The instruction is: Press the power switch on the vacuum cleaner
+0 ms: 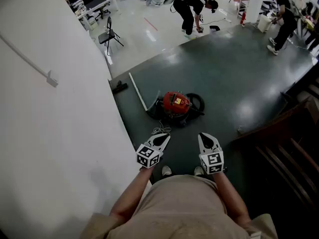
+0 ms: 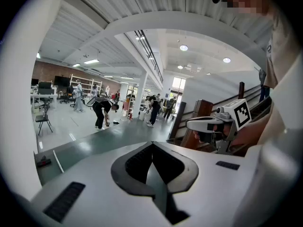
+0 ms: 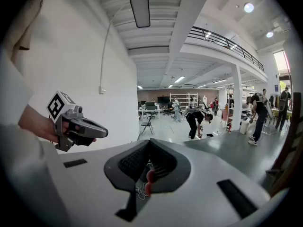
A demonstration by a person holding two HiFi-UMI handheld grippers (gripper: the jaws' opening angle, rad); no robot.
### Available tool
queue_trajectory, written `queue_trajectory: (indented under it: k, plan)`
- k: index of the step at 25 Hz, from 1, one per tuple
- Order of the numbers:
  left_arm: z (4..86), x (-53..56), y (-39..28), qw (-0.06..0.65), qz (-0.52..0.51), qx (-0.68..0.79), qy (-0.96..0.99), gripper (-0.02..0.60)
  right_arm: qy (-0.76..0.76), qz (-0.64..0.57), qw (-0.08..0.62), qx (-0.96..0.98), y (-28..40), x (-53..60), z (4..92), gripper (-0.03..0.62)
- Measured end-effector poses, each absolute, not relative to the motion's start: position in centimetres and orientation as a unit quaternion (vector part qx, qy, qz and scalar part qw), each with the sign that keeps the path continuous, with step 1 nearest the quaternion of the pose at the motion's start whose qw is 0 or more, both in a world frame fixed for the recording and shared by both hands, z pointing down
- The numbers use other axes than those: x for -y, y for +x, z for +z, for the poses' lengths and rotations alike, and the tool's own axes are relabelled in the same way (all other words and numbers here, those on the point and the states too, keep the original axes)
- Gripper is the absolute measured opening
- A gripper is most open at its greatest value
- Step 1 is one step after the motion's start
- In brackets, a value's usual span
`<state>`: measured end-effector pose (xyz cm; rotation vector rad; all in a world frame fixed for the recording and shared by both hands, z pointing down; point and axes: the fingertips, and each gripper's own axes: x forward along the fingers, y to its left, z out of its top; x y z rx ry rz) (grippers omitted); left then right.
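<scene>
**Tongs closed and empty above a red vacuum**

The vacuum is sitting on the dark, glossy floor, ahead of the person's shoes and well apart from both tongs. It is a squat, rounded red canister with a yellow patch on top and a black base. A black hose is curling in a loop at its right side. A thin, straight, pale wand is running from its left side toward a flat black nozzle at the foot of the wall, which is plain matte white. A thin cord is lying in a loose tangle just in front of the canister.

The left tongs and right tongs are hanging side by side in front of the person's waist. Both are smooth white shells tapering to dark points, each carrying a marker cube at the back. In the left gripper view the jaws are meeting at their tips, and the ribbed dark pads are enclosing a diamond-shaped hollow with nothing gripped in it. The right jaws are standing the same way, tips together and empty. Through their hollow a sliver of the red canister and the pale cord are showing on the floor below.

Dark wooden stairs are rising at the right. Far off, on paler polished flooring, two people are bending over.
</scene>
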<state>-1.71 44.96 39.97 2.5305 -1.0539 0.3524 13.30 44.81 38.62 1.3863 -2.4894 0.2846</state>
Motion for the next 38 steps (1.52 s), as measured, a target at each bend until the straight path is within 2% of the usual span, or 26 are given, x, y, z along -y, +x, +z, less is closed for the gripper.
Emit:
queue_trajectory:
  k: [9, 15, 23, 29, 33, 38]
  plan:
    - [40.0, -45.6, -0.4, 0.188, 0.125, 0.38, 0.897, 0.008, 0.477, 0.1, 0.13, 0.864, 14.0, -45.3, 38.6, 0.011]
    - [40.3, -45.2, 1.5, 0.186, 0.13, 0.387, 0.894, 0.008, 0.44, 0.153, 0.079, 0.881, 14.9, -45.5, 38.0, 0.014]
    - [40.6, -44.7, 4.4, 0.182, 0.13, 0.4, 0.889, 0.008, 0.426, 0.161, 0.097, 0.885, 17.4, -45.0, 39.0, 0.014]
    - [41.7, -45.2, 5.5, 0.205, 0.125, 0.382, 0.893, 0.008, 0.423, 0.187, 0.114, 0.879, 18.1, -44.9, 41.0, 0.014]
    - [41.7, -43.4, 3.9, 0.205, 0.128, 0.359, 0.901, 0.008, 0.458, 0.212, 0.111, 0.856, 17.7, -42.8, 41.8, 0.014]
    - [41.6, -39.4, -1.7, 0.209, 0.109, 0.363, 0.902, 0.008, 0.472, 0.214, 0.117, 0.847, 14.2, -40.3, 42.0, 0.014]
